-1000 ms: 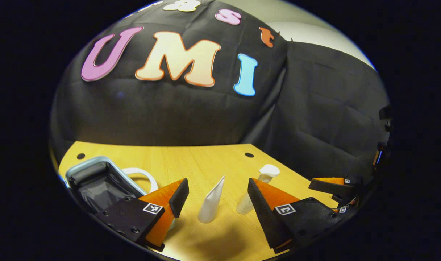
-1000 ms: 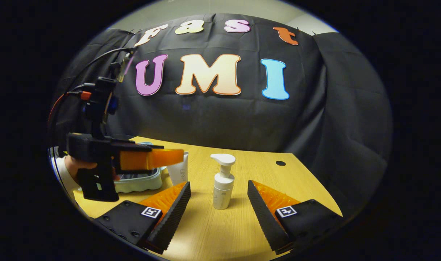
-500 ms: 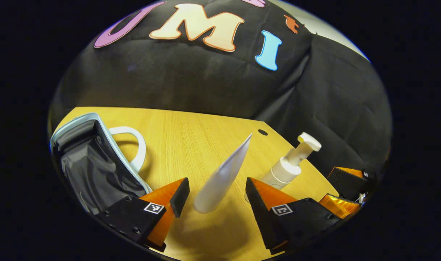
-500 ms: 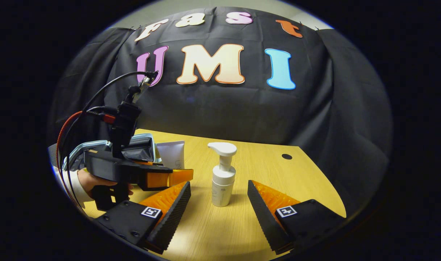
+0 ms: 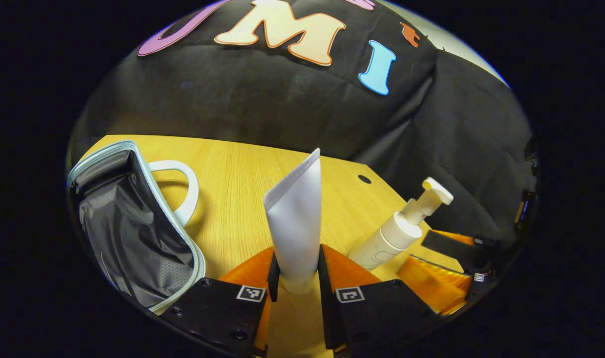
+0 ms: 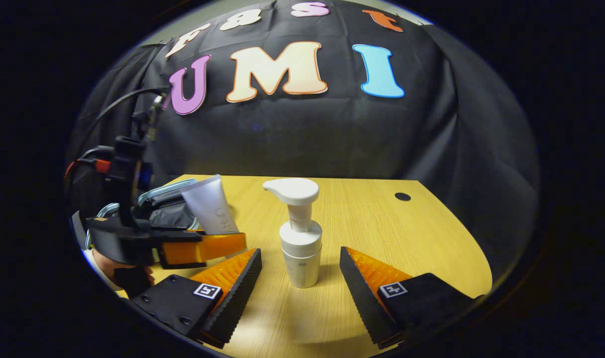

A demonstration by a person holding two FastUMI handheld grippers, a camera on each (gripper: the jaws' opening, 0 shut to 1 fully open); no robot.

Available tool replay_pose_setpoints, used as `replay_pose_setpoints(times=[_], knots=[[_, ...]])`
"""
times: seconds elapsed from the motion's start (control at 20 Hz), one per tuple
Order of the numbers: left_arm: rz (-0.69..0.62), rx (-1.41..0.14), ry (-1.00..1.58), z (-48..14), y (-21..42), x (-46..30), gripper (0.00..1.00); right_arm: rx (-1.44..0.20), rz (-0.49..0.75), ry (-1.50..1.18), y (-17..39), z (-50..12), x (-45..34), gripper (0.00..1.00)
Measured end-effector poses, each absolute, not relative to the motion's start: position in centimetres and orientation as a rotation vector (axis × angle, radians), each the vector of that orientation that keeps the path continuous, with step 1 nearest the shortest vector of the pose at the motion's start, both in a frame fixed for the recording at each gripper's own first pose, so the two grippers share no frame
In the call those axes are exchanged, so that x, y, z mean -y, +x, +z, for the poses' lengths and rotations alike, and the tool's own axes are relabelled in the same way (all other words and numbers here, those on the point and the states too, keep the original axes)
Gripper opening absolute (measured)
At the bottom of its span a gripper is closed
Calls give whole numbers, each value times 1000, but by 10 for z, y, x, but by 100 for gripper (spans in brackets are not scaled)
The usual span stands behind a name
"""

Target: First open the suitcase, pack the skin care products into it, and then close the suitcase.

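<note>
Suitcase (image 5: pixel 133 223) is lying open on the table (image 5: pixel 232 169). I am clamping the white tube (image 5: pixel 295 219) in the left gripper (image 5: pixel 296 278). The right gripper (image 6: pixel 300 278) is gaping wide around the upright pump bottle (image 6: pixel 300 238); packing and closing remain.

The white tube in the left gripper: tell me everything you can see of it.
The white tube is a plain, matte squeeze tube, seemingly soft plastic, flat crimped end up and round end down. It stands roughly upright between the left gripper fingers, both pressing its lower body. The right gripper view shows faint lettering, too small to read.
</note>
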State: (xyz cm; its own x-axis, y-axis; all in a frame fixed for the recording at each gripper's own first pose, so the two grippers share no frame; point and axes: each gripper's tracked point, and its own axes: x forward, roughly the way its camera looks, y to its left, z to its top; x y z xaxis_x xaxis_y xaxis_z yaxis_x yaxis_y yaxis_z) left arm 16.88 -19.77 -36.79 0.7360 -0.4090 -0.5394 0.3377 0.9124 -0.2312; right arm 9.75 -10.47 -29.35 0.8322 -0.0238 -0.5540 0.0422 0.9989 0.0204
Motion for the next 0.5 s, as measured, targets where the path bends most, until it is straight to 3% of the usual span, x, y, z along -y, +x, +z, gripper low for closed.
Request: replay_pose_setpoints(times=[0.5], knots=[[-375, -539, -171, -303, 151, 152, 36, -654, -2, -12, 122, -340, 97, 98]])
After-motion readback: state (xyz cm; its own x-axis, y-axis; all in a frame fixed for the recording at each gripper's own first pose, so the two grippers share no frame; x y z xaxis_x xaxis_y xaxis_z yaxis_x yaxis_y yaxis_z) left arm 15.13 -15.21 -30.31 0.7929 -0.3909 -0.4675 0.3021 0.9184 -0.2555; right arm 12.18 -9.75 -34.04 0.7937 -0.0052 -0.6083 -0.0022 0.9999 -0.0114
